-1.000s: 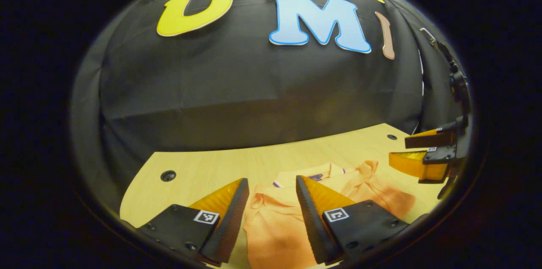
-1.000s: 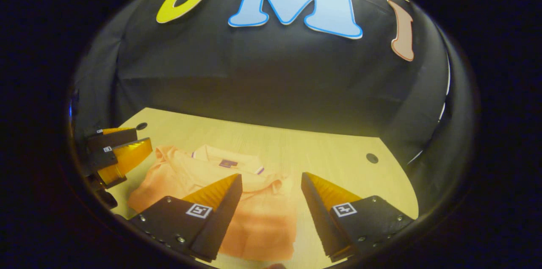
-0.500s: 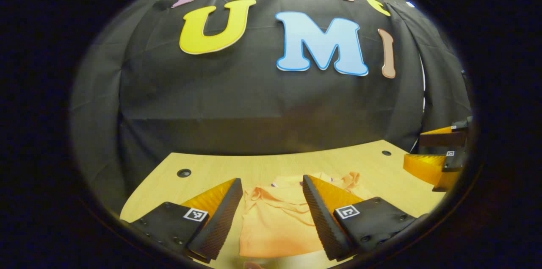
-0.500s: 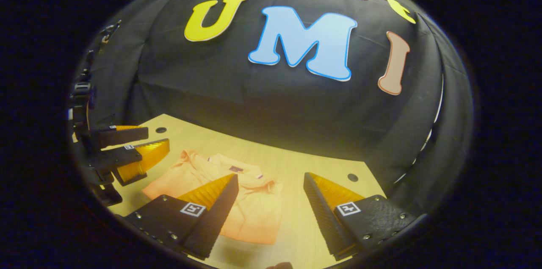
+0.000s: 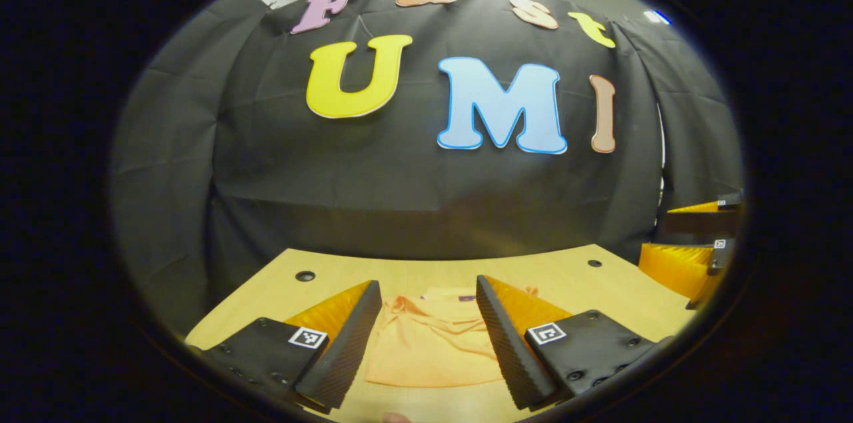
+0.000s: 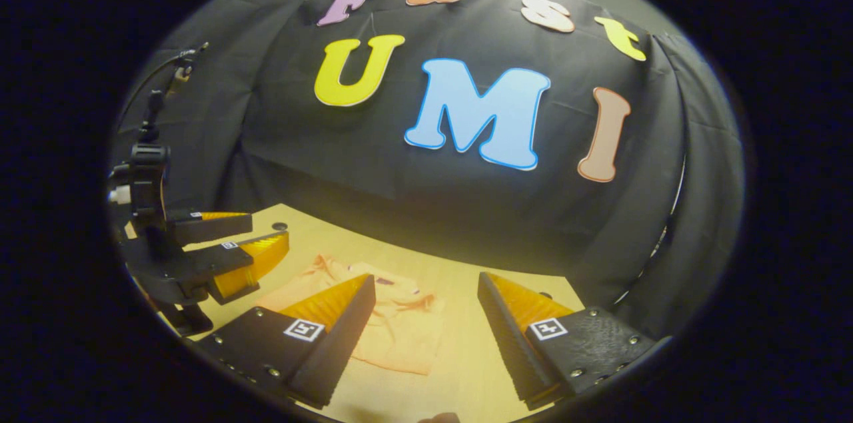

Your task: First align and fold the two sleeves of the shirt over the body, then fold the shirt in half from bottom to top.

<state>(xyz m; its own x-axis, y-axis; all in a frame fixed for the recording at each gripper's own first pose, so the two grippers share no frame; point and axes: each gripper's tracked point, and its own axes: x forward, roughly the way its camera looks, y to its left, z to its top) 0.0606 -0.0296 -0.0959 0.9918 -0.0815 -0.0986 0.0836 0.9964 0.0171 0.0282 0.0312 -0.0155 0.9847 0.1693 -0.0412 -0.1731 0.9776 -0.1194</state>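
1. Jaws of the left gripper [image 5: 426, 330] and the right gripper [image 6: 426, 330] both stand released, holding nothing, raised above the shirt [image 5: 436, 350].
2. Shirt lies on the worktop [image 5: 586, 286], already a compact folded packet, collar toward the wall.
3. Light, soft, floppy cloth by the look of it; pinch near hem corners if refolding.
4. Worktop holes [image 5: 305, 275] sit well clear of the shirt; nothing seems to block access.

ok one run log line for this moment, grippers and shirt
left gripper: open, above table | right gripper: open, holding nothing | shirt: folded, flat on table | phase: fold appears done
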